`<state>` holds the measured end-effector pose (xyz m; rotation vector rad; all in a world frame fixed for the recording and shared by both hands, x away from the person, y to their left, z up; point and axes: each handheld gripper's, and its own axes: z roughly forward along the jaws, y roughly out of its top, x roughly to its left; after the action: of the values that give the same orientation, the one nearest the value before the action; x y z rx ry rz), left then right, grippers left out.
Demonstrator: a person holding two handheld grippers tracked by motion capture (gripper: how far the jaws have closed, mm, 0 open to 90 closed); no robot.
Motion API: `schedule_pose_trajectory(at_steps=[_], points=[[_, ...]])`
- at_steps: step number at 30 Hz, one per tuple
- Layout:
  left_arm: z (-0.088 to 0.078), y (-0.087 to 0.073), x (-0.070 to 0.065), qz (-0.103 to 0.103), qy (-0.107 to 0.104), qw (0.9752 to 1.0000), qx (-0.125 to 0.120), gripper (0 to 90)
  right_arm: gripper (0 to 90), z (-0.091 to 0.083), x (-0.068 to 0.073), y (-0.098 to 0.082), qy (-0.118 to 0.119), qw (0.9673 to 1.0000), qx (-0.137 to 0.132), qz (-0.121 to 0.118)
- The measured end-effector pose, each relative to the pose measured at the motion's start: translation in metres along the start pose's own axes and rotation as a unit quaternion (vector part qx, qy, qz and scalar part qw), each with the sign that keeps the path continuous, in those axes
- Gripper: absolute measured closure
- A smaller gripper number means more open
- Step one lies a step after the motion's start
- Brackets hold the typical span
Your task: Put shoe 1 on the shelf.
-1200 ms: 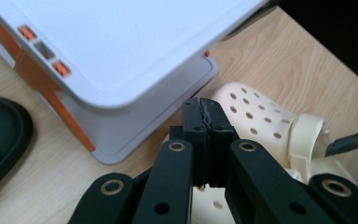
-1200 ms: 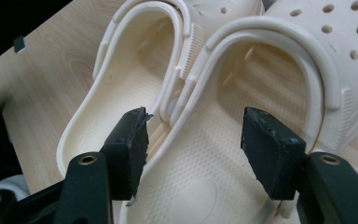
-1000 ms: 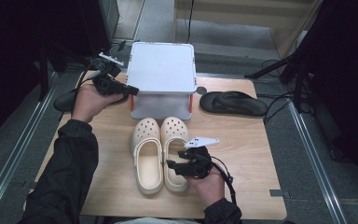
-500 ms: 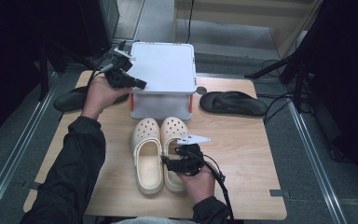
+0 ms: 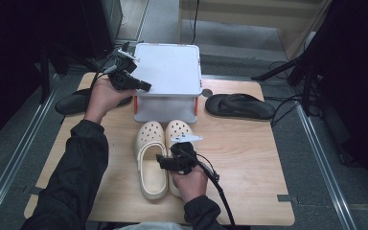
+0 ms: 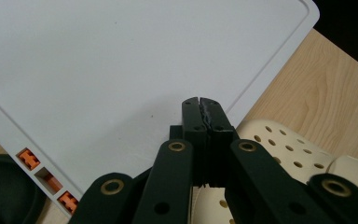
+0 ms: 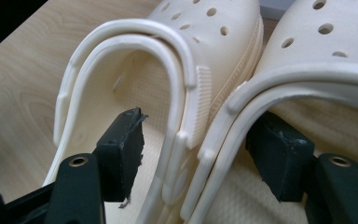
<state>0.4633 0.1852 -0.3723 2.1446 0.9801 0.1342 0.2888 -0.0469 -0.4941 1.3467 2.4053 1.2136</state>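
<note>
Near the surface's (image 5: 249, 158) front edge, the right claw (image 7: 200, 154) gaped astride both clogs' (image 5: 152, 158) inner walls; closing crookedly risked dropping one.

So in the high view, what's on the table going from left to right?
Black sandal → left gripper → white box → black flip-flop.

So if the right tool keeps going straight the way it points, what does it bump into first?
Probably the adjoining inner side walls of the two cream clogs. The right tool is open, one jaw inside each clog, so those walls sit between its jaws. Depth is hard to judge.
</note>
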Motion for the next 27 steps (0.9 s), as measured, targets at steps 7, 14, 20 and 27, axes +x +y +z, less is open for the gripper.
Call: schedule_pose_trajectory(at_steps=[7,14,20,27], points=[[0.0,0.0,-0.001,-0.001,0.001,1.0,-0.003,90.0,43.3,0.009,0.002,0.005,-0.025,0.9994,-0.003,0.023],[0.001,-0.001,-0.003,0.001,0.008,1.0,-0.004,90.0,53.3,0.013,0.004,0.003,-0.045,0.9987,-0.003,0.023],[0.0,-0.001,-0.004,0.004,0.013,0.9999,-0.003,90.0,64.4,0.008,0.003,0.003,-0.052,0.9983,-0.011,0.022],[0.0,-0.001,-0.004,0.002,0.014,0.9999,-0.003,90.0,65.8,-0.002,-0.007,0.006,-0.042,0.9989,-0.012,0.016]])
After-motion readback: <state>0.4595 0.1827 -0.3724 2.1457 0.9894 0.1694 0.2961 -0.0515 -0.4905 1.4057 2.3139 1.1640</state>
